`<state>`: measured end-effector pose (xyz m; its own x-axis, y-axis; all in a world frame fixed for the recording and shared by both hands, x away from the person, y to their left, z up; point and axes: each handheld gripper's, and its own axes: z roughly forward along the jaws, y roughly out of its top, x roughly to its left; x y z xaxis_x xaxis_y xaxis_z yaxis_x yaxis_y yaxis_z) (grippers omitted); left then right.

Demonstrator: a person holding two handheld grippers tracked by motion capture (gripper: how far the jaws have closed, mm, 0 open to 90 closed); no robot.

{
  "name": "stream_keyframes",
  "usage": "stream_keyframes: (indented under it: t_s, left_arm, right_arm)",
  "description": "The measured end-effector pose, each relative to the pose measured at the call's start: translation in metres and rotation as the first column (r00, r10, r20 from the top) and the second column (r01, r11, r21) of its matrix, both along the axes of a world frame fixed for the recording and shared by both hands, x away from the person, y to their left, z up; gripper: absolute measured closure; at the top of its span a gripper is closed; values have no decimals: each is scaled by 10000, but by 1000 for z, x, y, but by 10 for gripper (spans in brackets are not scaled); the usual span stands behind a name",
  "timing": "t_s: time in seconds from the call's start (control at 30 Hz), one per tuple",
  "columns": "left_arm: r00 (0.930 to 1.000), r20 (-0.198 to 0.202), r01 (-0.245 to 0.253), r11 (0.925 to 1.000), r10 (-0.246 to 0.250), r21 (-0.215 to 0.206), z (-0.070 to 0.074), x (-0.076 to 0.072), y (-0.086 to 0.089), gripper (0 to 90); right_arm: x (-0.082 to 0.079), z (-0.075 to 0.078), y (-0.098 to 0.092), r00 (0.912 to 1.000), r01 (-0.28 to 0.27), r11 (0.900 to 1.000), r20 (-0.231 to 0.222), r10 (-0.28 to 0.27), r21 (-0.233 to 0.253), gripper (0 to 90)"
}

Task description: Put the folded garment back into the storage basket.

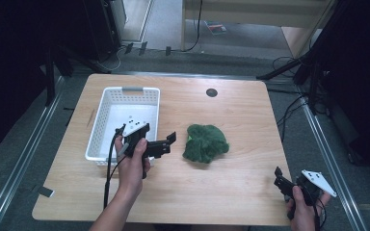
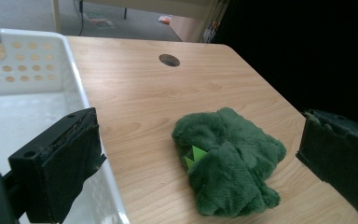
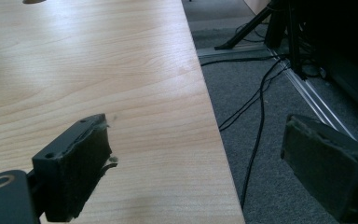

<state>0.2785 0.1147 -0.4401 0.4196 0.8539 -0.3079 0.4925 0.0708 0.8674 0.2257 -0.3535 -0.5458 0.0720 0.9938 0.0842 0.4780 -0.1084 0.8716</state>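
Left claw, jaws apart, points toward a green plush toy lying mid-worktop, at three o'clock from the white basket. The right claw waits open at the worktop's edge. A shallow pinch could snag only loose fur, letting the toy slip.

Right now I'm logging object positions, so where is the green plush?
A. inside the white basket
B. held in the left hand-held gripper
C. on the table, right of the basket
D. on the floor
C: the plush lies on the bare table, apart from the basket and between the open jaws of the left hand-held gripper, untouched.
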Motion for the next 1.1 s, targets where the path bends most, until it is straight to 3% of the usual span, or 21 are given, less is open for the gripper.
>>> stream_keyframes:
  t_s: [0.63, 1.1]
  left_arm:
    - [9943, -766, 774, 9960, -739, 439, -18, 15, -48, 0]
    - [9915, -1196, 607, 9947, -506, 825, -44, 31, -73, 0]
  right_arm:
    - [0, 0, 0, 10000, -37, 10000, 6, 37, 13, 81]
    - [1, 0, -1, 9999, -116, 9999, -1, 116, 23, 81]
